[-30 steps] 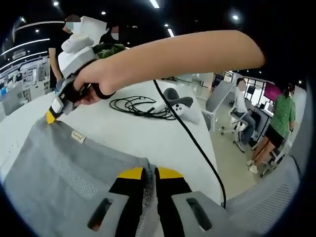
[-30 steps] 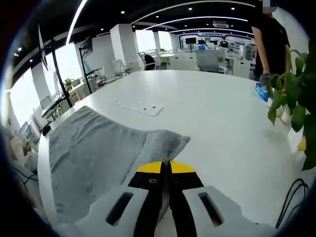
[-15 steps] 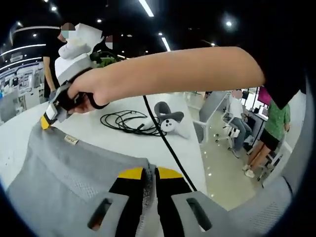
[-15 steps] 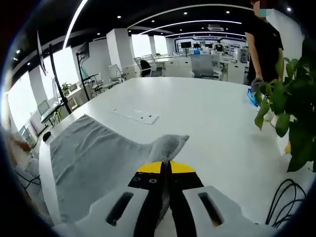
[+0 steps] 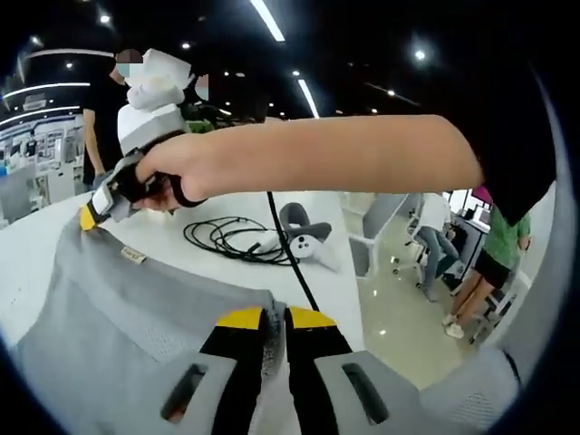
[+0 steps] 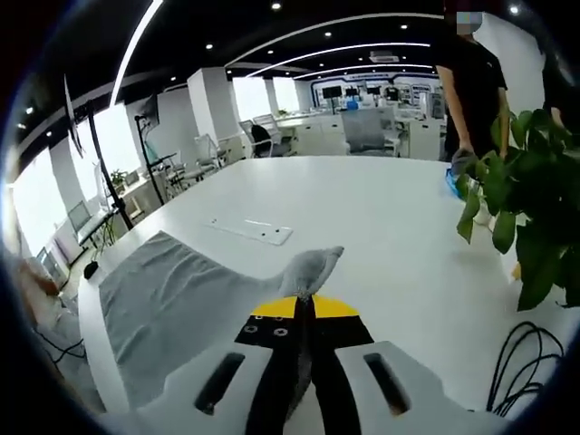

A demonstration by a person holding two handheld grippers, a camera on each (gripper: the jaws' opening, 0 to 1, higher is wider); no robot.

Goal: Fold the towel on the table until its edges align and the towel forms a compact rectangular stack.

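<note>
Both grippers are clamped on corners of the grey towel (image 5: pixel 136 308): the left gripper (image 5: pixel 275 319) on one, the right gripper (image 6: pixel 303 306) on another, lifting that edge off the white table (image 6: pixel 381 217). The fold looks barely begun: the towel lies mostly spread, with no aligned edges or stack yet.

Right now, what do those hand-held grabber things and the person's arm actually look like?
Each gripper has a light grey body with two slots and two black fingers tipped in yellow. The left gripper and right gripper match. Seen from the left gripper view, the right gripper carries a white-grey box on top, and a black cable hangs below it. The arm is bare below a dark short sleeve.
</note>
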